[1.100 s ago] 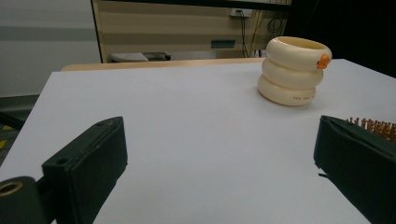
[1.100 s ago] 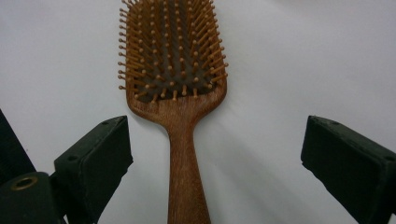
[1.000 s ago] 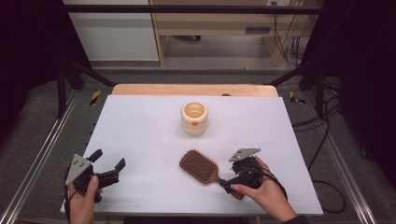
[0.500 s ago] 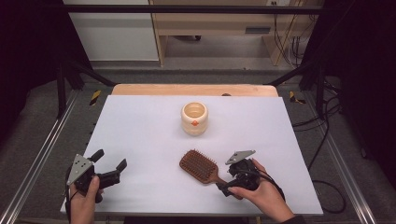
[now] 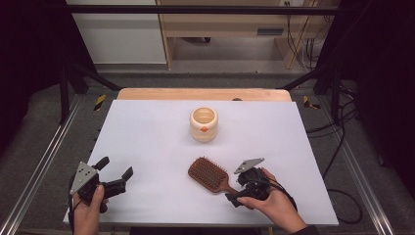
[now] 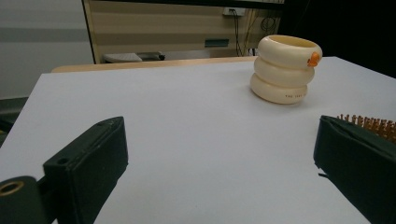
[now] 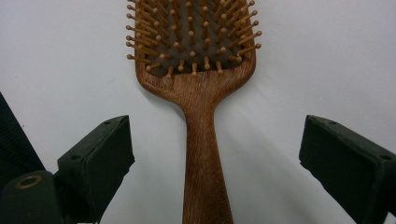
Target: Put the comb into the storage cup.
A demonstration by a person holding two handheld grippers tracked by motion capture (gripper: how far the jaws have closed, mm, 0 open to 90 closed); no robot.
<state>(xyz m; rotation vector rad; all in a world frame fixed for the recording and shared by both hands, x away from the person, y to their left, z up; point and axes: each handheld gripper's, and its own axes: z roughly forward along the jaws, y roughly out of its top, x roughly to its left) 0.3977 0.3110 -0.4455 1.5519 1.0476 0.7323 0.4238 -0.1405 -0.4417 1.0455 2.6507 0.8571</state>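
Observation:
A wooden paddle hairbrush lies bristles up on the white table, its handle pointing toward the near right. My right gripper is open, with a jaw on each side of the handle and clear of it. The right gripper view shows the brush with its handle running between the jaws of the right gripper. My left gripper rests open and empty at the near left corner. In its own view the left gripper faces a cream ribbed cup, with brush bristles behind its right jaw.
The cream cup, marked with a small orange spot, stands upright at the table's middle, beyond the brush. A wooden strip borders the far edge. Metal rails run along both sides, and cables lie on the floor to the right.
My right gripper has slid slightly toward the near edge along the brush handle, staying open. The left gripper, brush and cup have not moved.

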